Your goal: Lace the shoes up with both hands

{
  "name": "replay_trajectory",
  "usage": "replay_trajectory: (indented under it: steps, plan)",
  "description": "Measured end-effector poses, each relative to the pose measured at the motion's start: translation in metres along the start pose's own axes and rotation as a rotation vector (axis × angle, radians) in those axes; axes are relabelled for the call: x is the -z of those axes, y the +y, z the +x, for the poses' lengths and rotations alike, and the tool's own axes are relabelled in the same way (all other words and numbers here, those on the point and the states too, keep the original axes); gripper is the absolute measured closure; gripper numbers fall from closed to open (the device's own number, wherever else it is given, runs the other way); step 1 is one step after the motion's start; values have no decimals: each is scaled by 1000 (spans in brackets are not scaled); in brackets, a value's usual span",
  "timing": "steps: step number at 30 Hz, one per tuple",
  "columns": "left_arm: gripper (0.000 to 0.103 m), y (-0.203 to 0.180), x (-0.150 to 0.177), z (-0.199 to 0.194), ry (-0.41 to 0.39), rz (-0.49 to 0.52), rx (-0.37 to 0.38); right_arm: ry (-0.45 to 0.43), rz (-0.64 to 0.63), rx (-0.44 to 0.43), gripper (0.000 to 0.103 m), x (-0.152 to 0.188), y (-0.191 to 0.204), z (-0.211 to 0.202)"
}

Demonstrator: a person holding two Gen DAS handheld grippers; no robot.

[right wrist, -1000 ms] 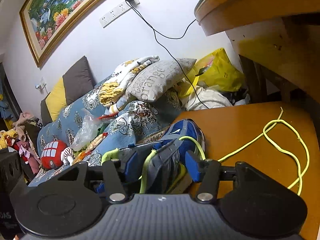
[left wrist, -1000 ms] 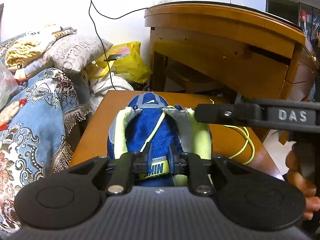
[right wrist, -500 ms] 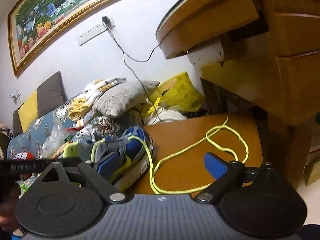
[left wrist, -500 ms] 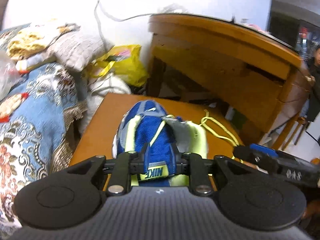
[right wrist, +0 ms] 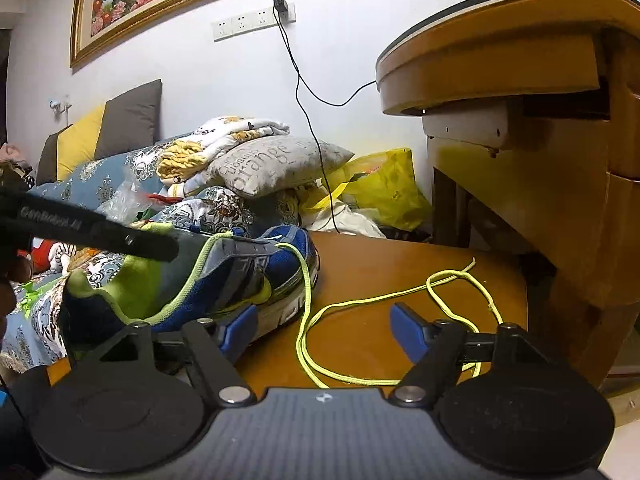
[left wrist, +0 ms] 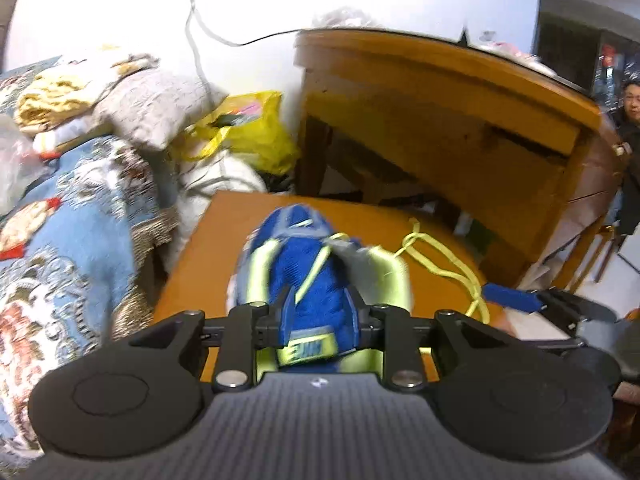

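A blue and lime shoe (left wrist: 312, 264) lies toe away from me on a small wooden table (left wrist: 224, 220). My left gripper (left wrist: 320, 320) is shut on the shoe's blue tongue, just above its lime label. From the side, the shoe (right wrist: 240, 280) shows a yellow-green lace (right wrist: 400, 292) running out of a front eyelet and looping over the table. My right gripper (right wrist: 324, 332) hangs low beside the sole; its jaws are closing with a strand of the lace between them, and the blue pads (right wrist: 408, 328) do not touch it.
A large wooden table (right wrist: 520, 80) overhangs the small one on the right. A sofa (right wrist: 120, 168) piled with cushions, folded cloth and a yellow bag (right wrist: 384, 192) borders the left and back. A person (left wrist: 630, 120) stands at the far right.
My right gripper let go of the shoe's side, swung right and down over the table, opened wide, then narrowed around the lace. My left gripper kept its hold on the tongue.
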State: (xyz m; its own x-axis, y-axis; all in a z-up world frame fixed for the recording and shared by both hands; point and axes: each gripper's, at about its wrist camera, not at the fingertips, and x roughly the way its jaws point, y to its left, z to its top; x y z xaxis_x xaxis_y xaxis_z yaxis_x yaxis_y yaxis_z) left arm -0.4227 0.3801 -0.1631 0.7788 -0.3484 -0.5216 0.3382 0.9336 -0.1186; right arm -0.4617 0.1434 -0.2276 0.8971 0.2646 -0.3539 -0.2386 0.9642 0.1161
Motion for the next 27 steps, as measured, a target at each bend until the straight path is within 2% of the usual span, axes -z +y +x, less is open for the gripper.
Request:
replay_trajectory:
  steps: [3, 5, 8, 10, 12, 17, 20, 22, 27]
  plan:
    - [76, 8, 1, -7, -16, -19, 15, -3, -52, 13, 27, -5, 4, 2]
    - [76, 11, 2, -11, -16, -32, 31, -12, -154, -12, 30, -12, 10, 1]
    - [76, 8, 6, -11, -7, -8, 28, -67, -415, -16, 52, -27, 26, -3]
    - [76, 3, 8, -12, -11, 21, 13, -101, -580, -30, 61, -39, 36, -3]
    - [76, 1, 9, -13, -12, 31, 5, -95, -688, -82, 74, -54, 46, 3]
    - [76, 5, 9, -18, -24, 44, 16, -61, -1011, -240, 76, -75, 83, 22]
    - [76, 16, 7, -22, -35, 11, 45, 23, -1184, -357, 76, -77, 102, 39]
    - [76, 21, 8, -22, -40, -5, 65, 97, -1290, -406, 76, -75, 113, 51]
    - [76, 28, 11, -29, -78, -18, 99, 208, -1451, -433, 76, -67, 135, 79]
